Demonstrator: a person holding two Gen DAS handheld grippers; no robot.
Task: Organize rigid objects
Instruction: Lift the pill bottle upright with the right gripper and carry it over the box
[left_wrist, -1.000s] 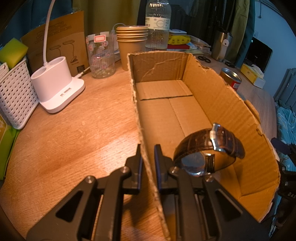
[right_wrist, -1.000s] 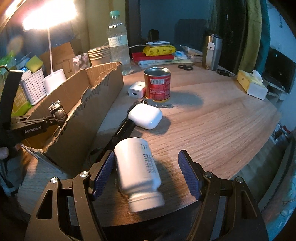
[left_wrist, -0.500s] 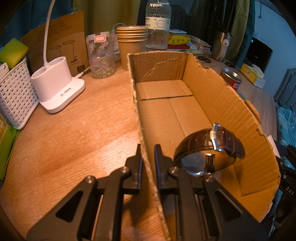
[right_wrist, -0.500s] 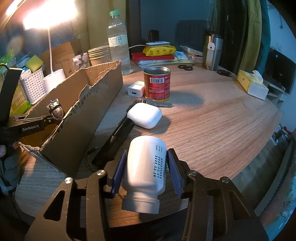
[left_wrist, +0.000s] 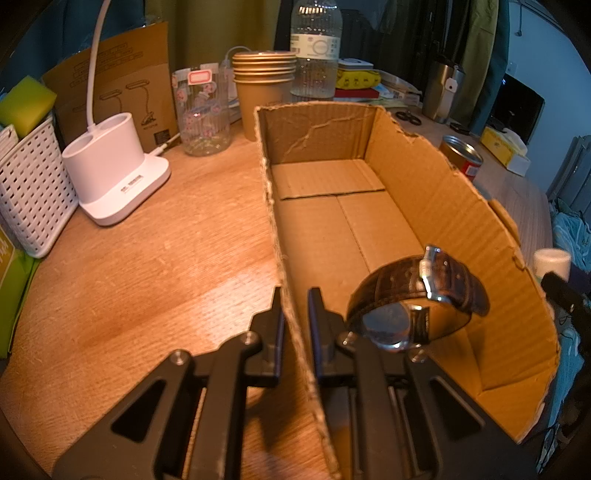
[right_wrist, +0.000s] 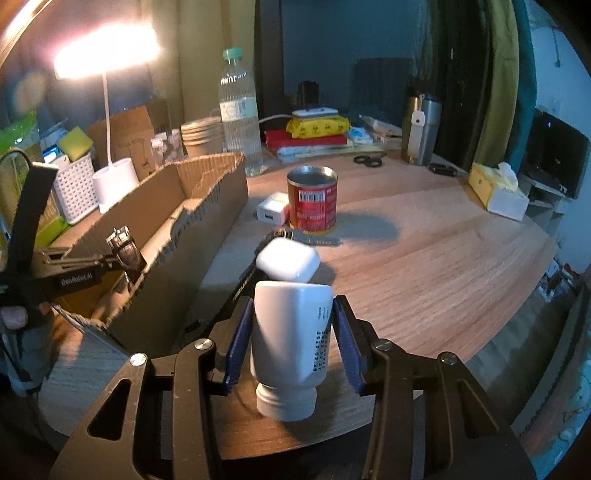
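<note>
My left gripper is shut on the near left wall of the open cardboard box. A brown-strapped wristwatch perches beside its right finger, over the inside of the box. The box bottom is bare. My right gripper is shut on a white plastic bottle, cap toward the camera and base pointing forward. The bottle is held just off the wooden table, right of the box. The watch also shows there on the left gripper, which a hand holds.
Just ahead of the bottle lie a white earbud case and a black bar-shaped object. Behind them stand a red can and a white charger. A lamp base, basket, cups and a water bottle line the back.
The right gripper's jaws have come together onto the white bottle, which lay loose between them. The bottle now sits straighter and slightly raised. The left gripper, box and watch have not moved.
</note>
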